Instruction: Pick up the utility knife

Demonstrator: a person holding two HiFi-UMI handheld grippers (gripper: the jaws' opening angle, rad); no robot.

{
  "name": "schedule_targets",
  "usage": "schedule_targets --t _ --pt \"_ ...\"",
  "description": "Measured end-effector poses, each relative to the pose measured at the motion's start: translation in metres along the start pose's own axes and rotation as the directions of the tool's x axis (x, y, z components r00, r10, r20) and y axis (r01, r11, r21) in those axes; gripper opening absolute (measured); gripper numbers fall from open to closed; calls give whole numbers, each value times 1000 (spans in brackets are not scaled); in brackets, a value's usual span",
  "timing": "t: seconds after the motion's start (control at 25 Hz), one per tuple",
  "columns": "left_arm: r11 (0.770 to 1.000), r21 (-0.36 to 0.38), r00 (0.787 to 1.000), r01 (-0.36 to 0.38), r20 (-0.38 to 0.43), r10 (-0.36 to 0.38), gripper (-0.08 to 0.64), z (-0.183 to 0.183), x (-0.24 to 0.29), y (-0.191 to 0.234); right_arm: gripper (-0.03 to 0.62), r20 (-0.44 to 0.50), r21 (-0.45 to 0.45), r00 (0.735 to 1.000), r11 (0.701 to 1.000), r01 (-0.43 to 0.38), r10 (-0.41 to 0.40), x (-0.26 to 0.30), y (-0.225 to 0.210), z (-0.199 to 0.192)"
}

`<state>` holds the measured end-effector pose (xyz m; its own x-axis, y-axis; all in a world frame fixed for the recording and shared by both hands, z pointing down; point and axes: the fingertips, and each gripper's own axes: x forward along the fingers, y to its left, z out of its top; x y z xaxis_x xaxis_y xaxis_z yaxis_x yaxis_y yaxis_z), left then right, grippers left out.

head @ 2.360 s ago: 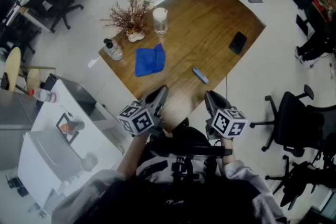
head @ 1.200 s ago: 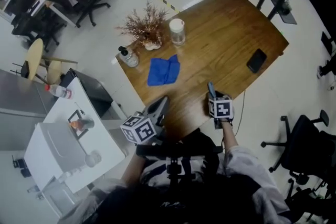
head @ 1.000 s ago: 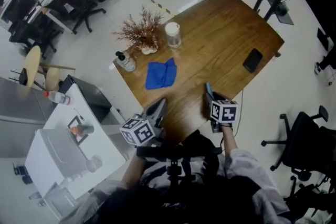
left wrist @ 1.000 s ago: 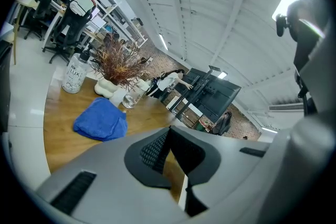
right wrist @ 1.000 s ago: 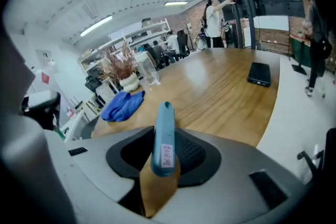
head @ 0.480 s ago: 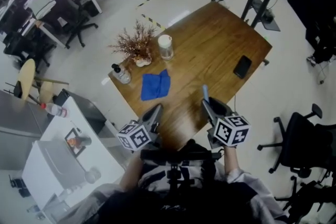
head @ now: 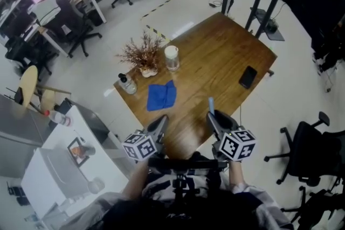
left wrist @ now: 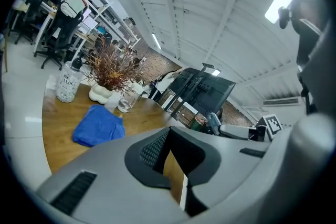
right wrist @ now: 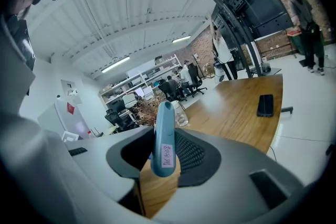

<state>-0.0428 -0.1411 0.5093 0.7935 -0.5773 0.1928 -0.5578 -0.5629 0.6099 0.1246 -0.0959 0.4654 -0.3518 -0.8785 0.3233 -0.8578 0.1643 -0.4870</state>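
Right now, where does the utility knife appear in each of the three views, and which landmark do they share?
Head view: lower centre-right, utility knife sticking forward from the right gripper's jaws.
Left gripper view: small, right of centre.
Right gripper view: dead centre, clamped between the jaws.
Shared landmark: the dried plant.

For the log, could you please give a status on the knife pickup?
Right gripper shut on utility knife, clear of table. Left gripper open, empty. Nothing blocking.
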Motion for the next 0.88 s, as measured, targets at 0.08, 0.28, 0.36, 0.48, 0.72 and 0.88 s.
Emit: schedule_targets --t 0.08,0.28,0.36,0.48,0.72,0.88 --pt "1000 1 1000 -3 16 3 2 3 -3 0 140 -4 -3 1000 1000 -1 1 1 1 -1" --pt "998 -56 998 19 65 -15 3 10 -10 2 140 -9 -9 1000 1000 -6 6 5 3 -3" --pt "998 -59 998 17 66 -13 3 9 -13 4 140 -8 -9 1000 1000 -13 13 7 4 -3" --pt "998 -65 998 12 66 -8 3 7 -18 7 140 -12 -12 1000 1000 -15 15 9 7 -4" --pt "997 -79 998 -4 68 10 3 6 -23 11 140 -48 8 999 1000 -3 3 21 -6 -21" --pt "997 -83 998 -4 60 9 3 3 -22 8 140 -182 -28 979 996 83 -87 49 -50 -75"
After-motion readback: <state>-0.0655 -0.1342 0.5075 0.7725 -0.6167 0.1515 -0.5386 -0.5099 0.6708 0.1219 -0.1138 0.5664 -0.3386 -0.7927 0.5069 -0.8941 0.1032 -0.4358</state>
